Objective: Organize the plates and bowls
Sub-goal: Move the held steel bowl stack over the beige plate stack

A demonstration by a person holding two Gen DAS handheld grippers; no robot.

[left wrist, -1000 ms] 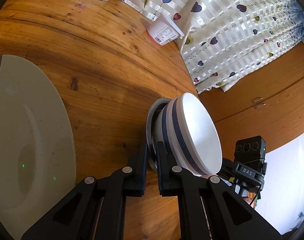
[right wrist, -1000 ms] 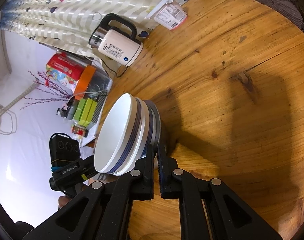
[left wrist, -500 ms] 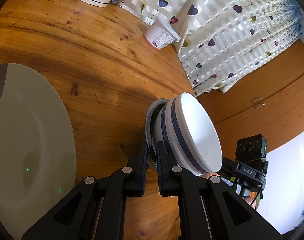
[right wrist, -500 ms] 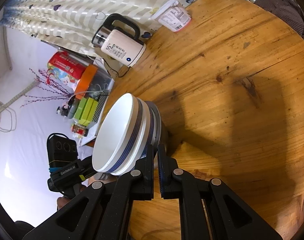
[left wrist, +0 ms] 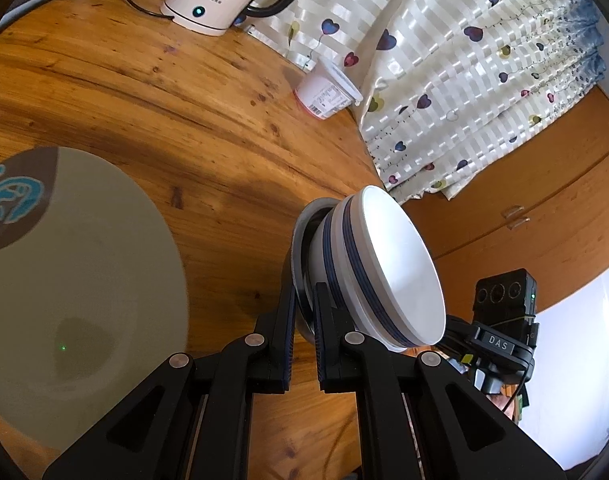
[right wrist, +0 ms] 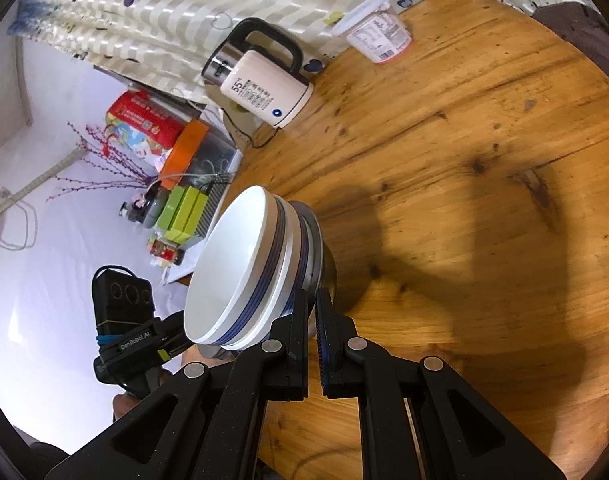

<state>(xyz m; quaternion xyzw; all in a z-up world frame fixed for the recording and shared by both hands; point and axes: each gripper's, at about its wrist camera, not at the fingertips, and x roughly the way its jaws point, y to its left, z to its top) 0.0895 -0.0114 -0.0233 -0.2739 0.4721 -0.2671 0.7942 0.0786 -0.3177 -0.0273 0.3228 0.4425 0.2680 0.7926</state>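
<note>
A: Between both tools, over the table's [left wrist: 208, 112] near edge, hung the bowl stack [left wrist: 368, 272]: two blue-banded white bowls nested in a grey metal one. Left hand-held gripper [left wrist: 304, 304] was clamped on the metal rim from one side, right hand-held gripper [right wrist: 311, 308] clamped on the opposite rim.

B: Which way did it lie?

A: Straight ahead of each pair of fingers, shared evenly. Stack axis ran crosswise in both views; true tilt not judged.

B: And the likely target?

A: Big pale plate [left wrist: 76, 288], left of the stack in the left view, on the table. Bare wood between them. Kettle [right wrist: 260, 92] and yogurt tub [right wrist: 378, 38] stood far off, no obstruction.
</note>
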